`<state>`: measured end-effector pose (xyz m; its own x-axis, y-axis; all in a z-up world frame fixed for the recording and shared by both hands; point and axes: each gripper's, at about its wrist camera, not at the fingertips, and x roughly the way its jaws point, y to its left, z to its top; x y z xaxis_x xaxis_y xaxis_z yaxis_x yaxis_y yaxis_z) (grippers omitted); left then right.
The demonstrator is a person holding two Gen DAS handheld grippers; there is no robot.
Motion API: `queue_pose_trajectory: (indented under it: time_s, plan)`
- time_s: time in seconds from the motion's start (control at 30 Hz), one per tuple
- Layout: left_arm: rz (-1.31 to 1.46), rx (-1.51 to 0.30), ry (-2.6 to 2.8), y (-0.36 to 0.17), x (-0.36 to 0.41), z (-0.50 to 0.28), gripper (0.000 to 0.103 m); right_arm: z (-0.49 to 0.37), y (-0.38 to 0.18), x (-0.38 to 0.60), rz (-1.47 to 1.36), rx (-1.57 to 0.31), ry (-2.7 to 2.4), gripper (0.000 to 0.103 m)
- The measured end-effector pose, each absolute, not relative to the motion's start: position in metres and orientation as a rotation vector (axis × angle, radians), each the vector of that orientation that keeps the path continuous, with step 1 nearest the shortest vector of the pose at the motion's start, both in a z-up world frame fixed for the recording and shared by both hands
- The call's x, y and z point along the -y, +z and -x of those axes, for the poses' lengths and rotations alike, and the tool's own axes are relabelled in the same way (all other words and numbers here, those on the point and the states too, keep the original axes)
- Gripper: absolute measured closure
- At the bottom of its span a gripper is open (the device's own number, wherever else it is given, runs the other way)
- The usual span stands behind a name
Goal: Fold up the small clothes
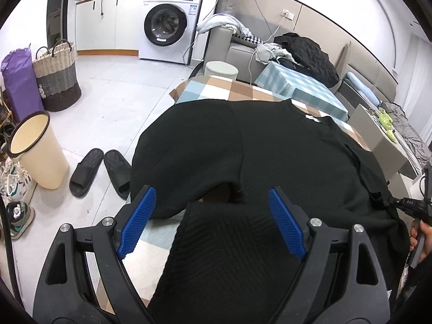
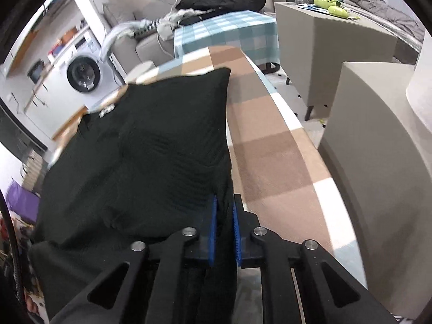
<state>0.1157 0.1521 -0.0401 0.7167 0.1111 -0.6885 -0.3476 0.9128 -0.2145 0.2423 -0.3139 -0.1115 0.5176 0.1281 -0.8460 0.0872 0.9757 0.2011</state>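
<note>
A black knit garment (image 1: 270, 156) lies spread on a table with a brown, blue and white checked cloth (image 1: 216, 86). My left gripper (image 1: 212, 208) is open, its blue pads on either side of a ribbed fold of the garment near the table's front edge. My right gripper (image 2: 224, 216) is shut on the black garment's (image 2: 151, 145) edge, with cloth pinched between its blue pads beside the bare checked cloth (image 2: 270, 145). The right gripper also shows at the right edge of the left wrist view (image 1: 388, 202).
A cream bin (image 1: 37, 151), black slippers (image 1: 102, 170) and shoes sit on the floor to the left. A woven basket (image 1: 58, 78) and washing machine (image 1: 170, 29) stand farther back. A grey sofa with clothes (image 1: 297, 51) and a beige cabinet (image 2: 378, 148) are to the right.
</note>
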Motion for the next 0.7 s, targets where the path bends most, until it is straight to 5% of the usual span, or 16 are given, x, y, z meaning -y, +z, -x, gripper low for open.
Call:
queue_pose_trajectory:
  time_s: [0.2, 0.43, 0.7]
  plan:
    - [0.411, -0.749, 0.305, -0.049, -0.172, -0.112, 0.022, -0.214, -0.082, 0.301, -0.26, -0.92, 0.081, 0.06]
    - [0.59, -0.789, 0.31, -0.075, -0.21, -0.095, 0.055, -0.178, -0.067, 0.268, -0.274, -0.881, 0.181, 0.054]
    - [0.832, -0.841, 0.263, -0.113, -0.225, -0.091, 0.056, -0.174, -0.062, 0.258, -0.308, -0.881, 0.228, 0.053]
